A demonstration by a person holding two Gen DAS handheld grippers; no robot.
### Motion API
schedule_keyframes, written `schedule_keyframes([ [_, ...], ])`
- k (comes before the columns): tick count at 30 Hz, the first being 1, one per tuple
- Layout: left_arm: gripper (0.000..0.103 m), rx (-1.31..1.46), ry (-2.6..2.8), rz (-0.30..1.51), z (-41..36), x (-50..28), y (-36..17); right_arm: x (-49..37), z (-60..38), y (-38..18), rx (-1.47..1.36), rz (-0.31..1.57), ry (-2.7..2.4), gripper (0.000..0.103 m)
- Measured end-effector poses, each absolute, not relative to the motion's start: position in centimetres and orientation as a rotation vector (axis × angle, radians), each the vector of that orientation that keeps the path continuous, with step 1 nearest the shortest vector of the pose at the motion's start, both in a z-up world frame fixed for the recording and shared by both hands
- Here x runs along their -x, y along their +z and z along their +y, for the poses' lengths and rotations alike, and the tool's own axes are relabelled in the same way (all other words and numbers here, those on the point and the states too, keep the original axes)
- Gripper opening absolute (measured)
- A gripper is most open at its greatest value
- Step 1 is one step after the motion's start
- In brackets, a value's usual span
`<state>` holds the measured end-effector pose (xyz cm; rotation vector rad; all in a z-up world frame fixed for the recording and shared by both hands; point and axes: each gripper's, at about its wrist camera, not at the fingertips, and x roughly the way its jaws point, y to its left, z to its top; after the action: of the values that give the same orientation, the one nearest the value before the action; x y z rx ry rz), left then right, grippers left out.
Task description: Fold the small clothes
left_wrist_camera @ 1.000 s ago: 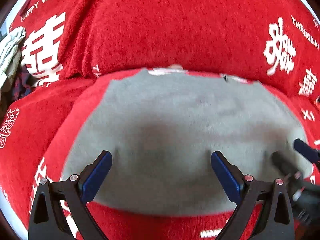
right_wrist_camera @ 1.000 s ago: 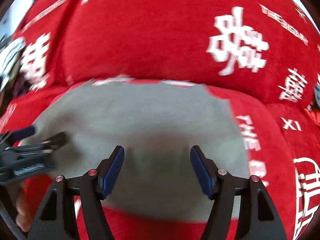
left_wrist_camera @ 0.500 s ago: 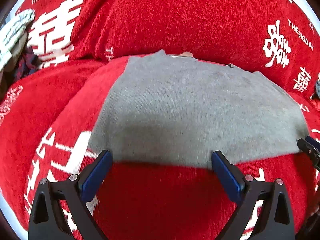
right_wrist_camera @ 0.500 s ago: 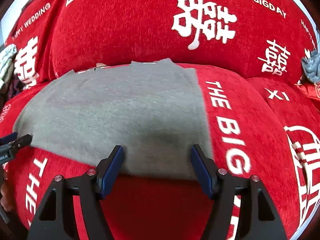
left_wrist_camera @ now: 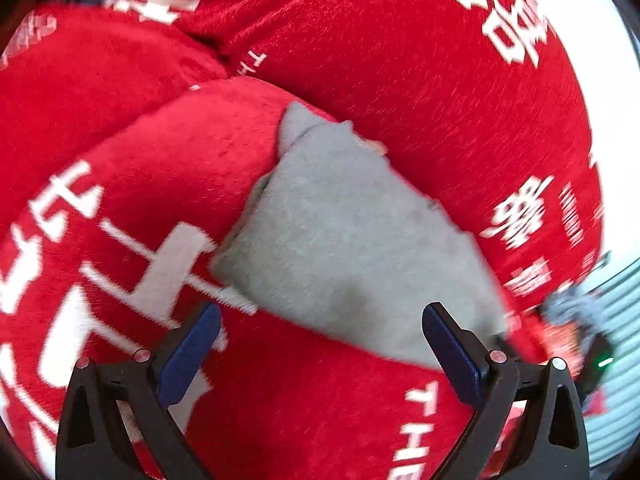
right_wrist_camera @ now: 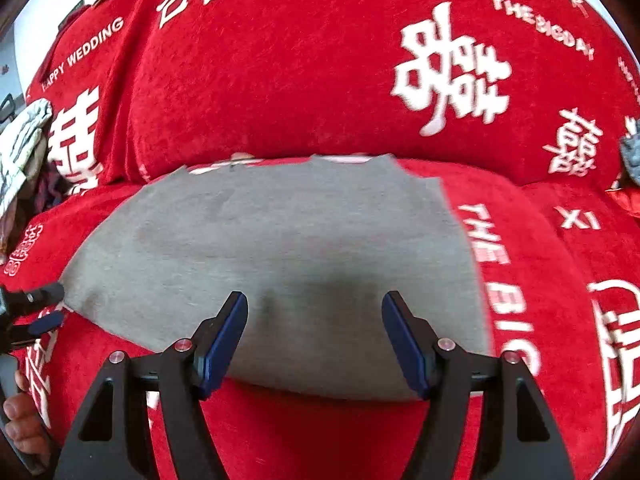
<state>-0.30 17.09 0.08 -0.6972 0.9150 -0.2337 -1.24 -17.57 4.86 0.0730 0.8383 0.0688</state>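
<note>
Grey cloth (right_wrist_camera: 272, 256) is lying flat on the red sofa (right_wrist_camera: 304, 80), looks folded already, maybe one fold left. Both grippers, left (left_wrist_camera: 320, 354) and right (right_wrist_camera: 314, 344), are wide open, holding nothing.

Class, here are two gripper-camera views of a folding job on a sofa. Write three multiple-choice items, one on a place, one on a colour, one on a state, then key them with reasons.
1. Where does the garment lie?
A. on the seat cushion
B. draped over the backrest
C. on the floor

2. What colour is the garment?
A. white
B. grey
C. blue

3. How do the right gripper's jaws stand?
A. clamped on the garment
B. shut on nothing
C. apart, holding nothing

Key: 1 A, it lies flat below the backrest; 2 B, plain grey on the red cover; 3 C, its fingers are spread with cloth visible between.
</note>
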Motion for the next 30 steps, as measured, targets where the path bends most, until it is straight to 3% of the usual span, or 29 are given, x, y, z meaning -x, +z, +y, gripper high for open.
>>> schedule_keyframes([
  [6,0.099,0.870,-0.308,0.828,18.7,-0.6,-0.6,1.4,-15.5,3.1,-0.050,0.877,0.094,0.073],
  [7,0.095,0.859,-0.310,0.824,18.3,-0.8,-0.5,1.4,-15.4,2.8,-0.043,0.883,0.092,0.073],
  [8,0.089,0.841,-0.314,0.825,17.8,-1.2,-0.5,1.3,-15.4,2.6,-0.039,0.888,0.088,0.073],
  [10,0.055,0.831,-0.327,0.863,17.4,-2.4,-1.4,1.0,-15.3,2.6,-0.033,0.890,0.084,0.073],
  [13,0.026,0.856,-0.314,0.874,17.8,-3.2,-2.2,0.4,-15.0,3.0,-0.023,0.894,0.087,0.073],
  [14,0.021,0.882,-0.314,0.873,18.1,-3.3,-2.5,0.2,-14.8,3.2,-0.016,0.891,0.091,0.073],
  [17,0.018,0.947,-0.337,0.864,18.9,-3.7,-3.1,-0.9,-14.0,3.7,0.013,0.892,0.110,0.073],
  [23,0.018,0.824,-0.274,0.889,17.7,-4.3,-2.4,-6.3,-10.2,5.6,0.004,0.938,0.228,0.073],
  [30,0.018,0.734,-0.229,0.846,16.9,-3.5,-1.9,-14.4,-2.7,4.1,-0.036,1.109,0.379,0.073],
])
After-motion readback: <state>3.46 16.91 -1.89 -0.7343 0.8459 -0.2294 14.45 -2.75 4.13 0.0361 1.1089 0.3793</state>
